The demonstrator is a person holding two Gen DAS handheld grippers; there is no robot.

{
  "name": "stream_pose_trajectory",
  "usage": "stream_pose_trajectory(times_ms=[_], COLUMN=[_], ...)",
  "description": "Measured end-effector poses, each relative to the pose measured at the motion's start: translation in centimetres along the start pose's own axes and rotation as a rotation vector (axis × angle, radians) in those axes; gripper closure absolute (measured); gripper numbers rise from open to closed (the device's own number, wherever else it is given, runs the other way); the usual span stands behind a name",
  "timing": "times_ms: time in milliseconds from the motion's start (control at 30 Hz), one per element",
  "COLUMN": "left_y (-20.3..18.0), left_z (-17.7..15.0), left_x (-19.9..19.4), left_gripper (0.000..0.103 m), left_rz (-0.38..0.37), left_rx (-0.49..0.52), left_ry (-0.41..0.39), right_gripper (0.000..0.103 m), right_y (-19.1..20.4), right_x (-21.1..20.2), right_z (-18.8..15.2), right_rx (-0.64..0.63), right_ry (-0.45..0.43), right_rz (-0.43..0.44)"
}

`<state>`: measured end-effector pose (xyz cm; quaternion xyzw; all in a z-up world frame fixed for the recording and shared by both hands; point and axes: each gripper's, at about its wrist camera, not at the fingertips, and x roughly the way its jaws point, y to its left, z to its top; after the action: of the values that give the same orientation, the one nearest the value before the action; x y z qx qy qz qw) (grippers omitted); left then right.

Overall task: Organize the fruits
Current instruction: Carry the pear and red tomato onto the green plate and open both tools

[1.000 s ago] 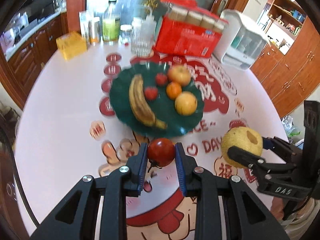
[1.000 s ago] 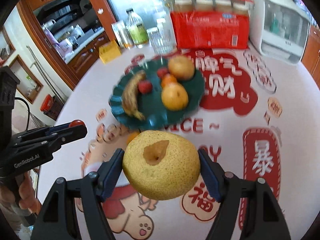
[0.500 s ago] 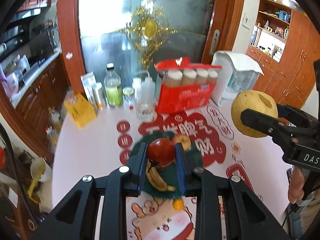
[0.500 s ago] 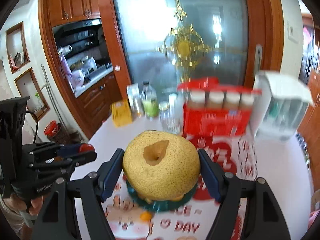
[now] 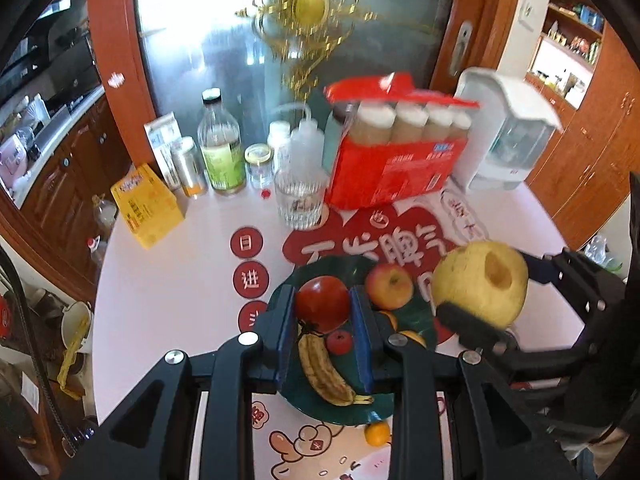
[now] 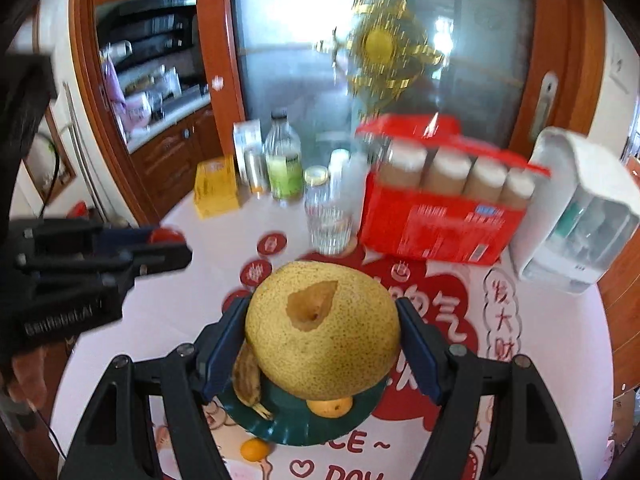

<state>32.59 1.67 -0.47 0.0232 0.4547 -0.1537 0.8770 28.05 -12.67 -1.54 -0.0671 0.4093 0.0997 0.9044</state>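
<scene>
Far table edge, left to right: yellow cardboard box (image 5: 147,209), clear glass bottle with green label (image 5: 221,148), ribbed clear drinking glass (image 5: 301,200), red carton of white-capped bottles (image 5: 394,160), white plastic dispenser (image 5: 506,136)

A frosted glass door (image 5: 248,40) with a gold ornament (image 6: 380,46) stands at the far side, bright with daylight. Red-brown wooden cabinets (image 5: 592,152) stand at right, and a kitchen counter (image 5: 52,136) at left.

Home dining room: wooden cabinets (image 5: 72,184), cluttered table (image 5: 168,280).
</scene>
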Motion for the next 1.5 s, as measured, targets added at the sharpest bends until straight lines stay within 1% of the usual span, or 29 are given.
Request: stream_pose_trajectory(times_ms=[133,300,467,567,633,800,900,1000,1100,1267,1367,1433,1500], left_y=[0.4,0.8,0.9,1.2,1.3,1.5,1.5,1.2,0.8,0.6,0.4,0.4,0.5], left_z=[-0.2,-0.4,-1.1,-1.4,-1.4,-1.3,-1.2,-1.4,-1.5,-1.6,-1.6,-1.6,-1.7], left_x=[3.6,7.1,10.6,12.1,13.1,14.7,15.7,16.7,17.4,18.0,18.0,17.8,17.6], left_gripper=[0.078,0.077,0.078,0.078,0.078,0.078,0.078,0.077,0.077,0.071,0.063,0.053,0.05], left_rz=[0.005,-0.004,-0.004,0.0,0.001,-0.004,-0.018,-0.025,-0.024,-0.034,-0.032,-0.023,-0.023], left_rx=[0.006,0.001,0.01,0.017,0.015,0.004,-0.018,-0.029,-0.028,-0.039,-0.032,-0.032,-0.038], left_ry=[0.051,0.1,0.15,0.173,0.185,0.197,0.203,0.214,0.227,0.23,0.226,0.223,0.217], right_gripper=[0.029,0.029,0.029,0.029,0.029,0.029,0.029,0.029,0.028,0.028,0.027,0.027,0.027], right_y=[0.7,1.6,3.1,3.9,4.4,5.3,5.9,6.2,6.0,5.3,4.7,4.5,4.1], right_x=[3.3,6.6,9.1,9.7,9.7,10.1,10.2,10.9,10.6,9.4,8.7,8.4,8.0], right_z=[-2.0,-4.2,-6.5,-7.5,-7.9,-8.5,-9.1,-9.4,-9.4,-8.8,-8.6,-8.4,-8.5], right_rx=[-0.036,-0.05,-0.127,-0.175,-0.204,-0.245,-0.272,-0.271,-0.253,-0.213,-0.182,-0.162,-0.141], right_ry=[0.035,0.075,0.106,0.106,0.086,0.075,0.07,0.092,0.07,0.022,-0.002,-0.009,-0.012], right_rz=[0.01,0.049,0.041,0.04,0.037,0.035,0.033,0.051,0.048,0.064,0.062,0.066,0.069])
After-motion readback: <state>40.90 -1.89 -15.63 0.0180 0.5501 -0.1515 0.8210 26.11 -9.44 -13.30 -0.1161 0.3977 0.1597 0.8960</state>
